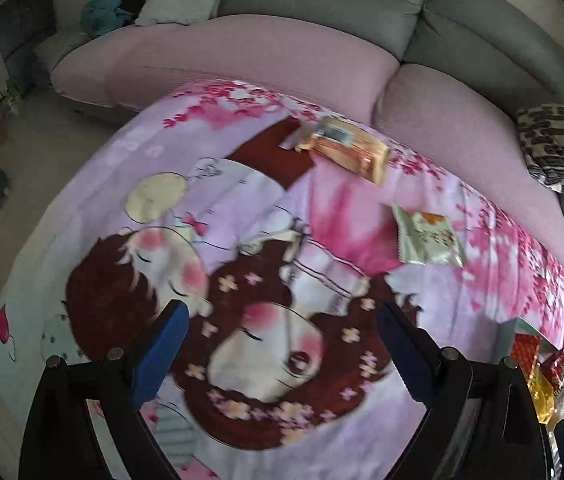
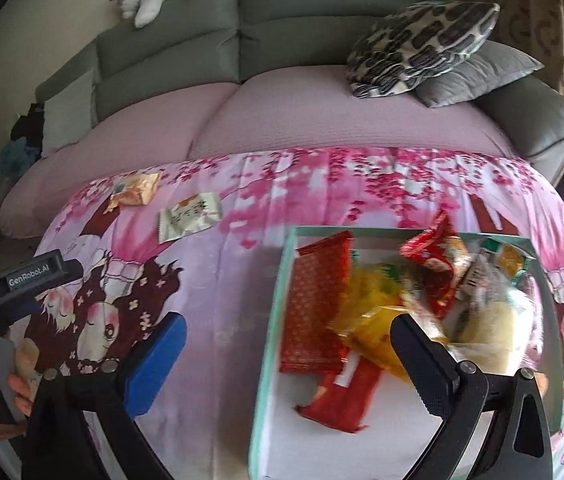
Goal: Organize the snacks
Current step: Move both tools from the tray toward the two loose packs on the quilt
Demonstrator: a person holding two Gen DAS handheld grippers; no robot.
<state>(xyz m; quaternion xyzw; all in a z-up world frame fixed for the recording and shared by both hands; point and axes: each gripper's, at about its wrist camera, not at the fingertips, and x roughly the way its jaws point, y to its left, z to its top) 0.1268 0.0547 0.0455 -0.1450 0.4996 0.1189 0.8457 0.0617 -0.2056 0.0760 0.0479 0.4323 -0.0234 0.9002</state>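
So we've got both grippers wide open and empty: left gripper over the cartoon cloth, right gripper at the glass box full of snacks. Orange packet and green packet lie loose near the sofa, nothing blocking them

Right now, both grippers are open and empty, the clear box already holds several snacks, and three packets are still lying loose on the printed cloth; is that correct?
Not quite: only two packets lie loose, the orange packet and the pale green packet, as the left wrist view shows. The rest holds.
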